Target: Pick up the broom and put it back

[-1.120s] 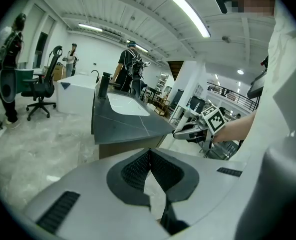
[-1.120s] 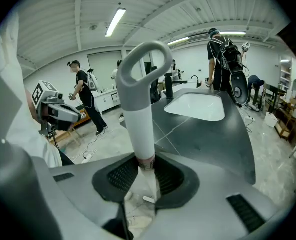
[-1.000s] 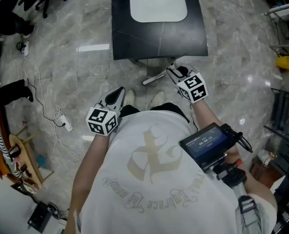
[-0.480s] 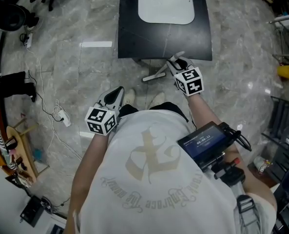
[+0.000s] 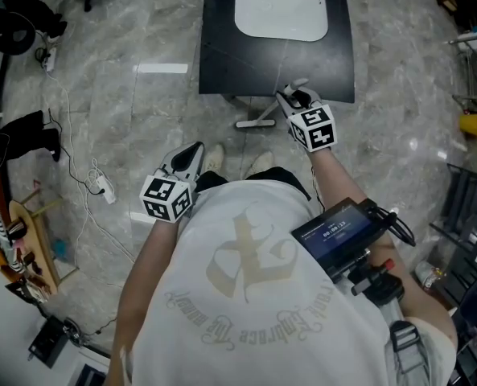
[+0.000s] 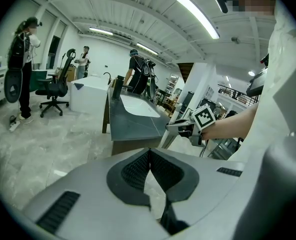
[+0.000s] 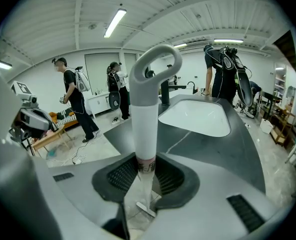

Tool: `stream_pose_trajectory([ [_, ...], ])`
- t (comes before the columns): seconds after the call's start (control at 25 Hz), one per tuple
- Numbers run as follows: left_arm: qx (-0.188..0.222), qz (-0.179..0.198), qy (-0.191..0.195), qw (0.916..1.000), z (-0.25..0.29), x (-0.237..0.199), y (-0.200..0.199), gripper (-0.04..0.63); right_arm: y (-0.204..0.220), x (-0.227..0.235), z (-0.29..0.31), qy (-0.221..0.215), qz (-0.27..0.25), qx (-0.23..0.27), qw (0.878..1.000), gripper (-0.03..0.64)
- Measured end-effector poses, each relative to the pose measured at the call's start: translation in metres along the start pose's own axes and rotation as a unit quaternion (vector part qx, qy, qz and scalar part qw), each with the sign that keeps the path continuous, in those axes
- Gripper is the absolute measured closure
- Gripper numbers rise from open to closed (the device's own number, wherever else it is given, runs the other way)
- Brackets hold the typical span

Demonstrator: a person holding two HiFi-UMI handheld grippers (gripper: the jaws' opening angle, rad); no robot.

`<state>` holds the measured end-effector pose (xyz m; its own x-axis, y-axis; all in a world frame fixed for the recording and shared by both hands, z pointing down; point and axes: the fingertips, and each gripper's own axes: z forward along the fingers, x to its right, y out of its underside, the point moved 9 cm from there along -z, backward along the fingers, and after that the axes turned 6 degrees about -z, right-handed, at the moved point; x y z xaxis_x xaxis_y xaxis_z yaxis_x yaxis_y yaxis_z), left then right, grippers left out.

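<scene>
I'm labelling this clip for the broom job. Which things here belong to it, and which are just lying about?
Job in hand: broom, clamped in the right gripper; left gripper, shut and empty.

Lying about: dark table, power strip, office chair, yellow object.

The right gripper (image 5: pixel 291 96) has pushed forward toward the table (image 5: pixel 246 63), carrying the broom (image 7: pixel 146 114) with it. A second ago its tips stopped short of the table's near edge, with a strip of floor (image 5: pixel 141 135) showing between; now they overlap that edge, and its cube (image 5: pixel 314 129) has come up close behind. The looped top of the broom handle, earlier on the floor side of the edge, now shows over the tabletop. The white bar low by the table's underside, seemingly the broom's lower end, has drawn nearer the edge and lies more level. The head view has also drifted, so the table sits slightly further right.
</scene>
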<state>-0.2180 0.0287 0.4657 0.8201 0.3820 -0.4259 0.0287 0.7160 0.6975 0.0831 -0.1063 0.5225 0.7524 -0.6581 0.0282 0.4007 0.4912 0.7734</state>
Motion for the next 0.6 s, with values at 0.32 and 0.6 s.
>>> stream_pose_trajectory([
  [0.32, -0.001, 0.002, 0.002, 1.0, 0.0015, -0.0009, -0.0018, 0.583, 0.0013, -0.0015, 0.0023, -0.01, 0.012, 0.006, 1.0, 0.442],
  [0.6, -0.009, 0.011, 0.015, 0.9998, 0.0075, -0.0021, -0.0047, 0.583, 0.0053, 0.0021, -0.0005, -0.011, 0.032, 0.016, 0.999, 0.42],
])
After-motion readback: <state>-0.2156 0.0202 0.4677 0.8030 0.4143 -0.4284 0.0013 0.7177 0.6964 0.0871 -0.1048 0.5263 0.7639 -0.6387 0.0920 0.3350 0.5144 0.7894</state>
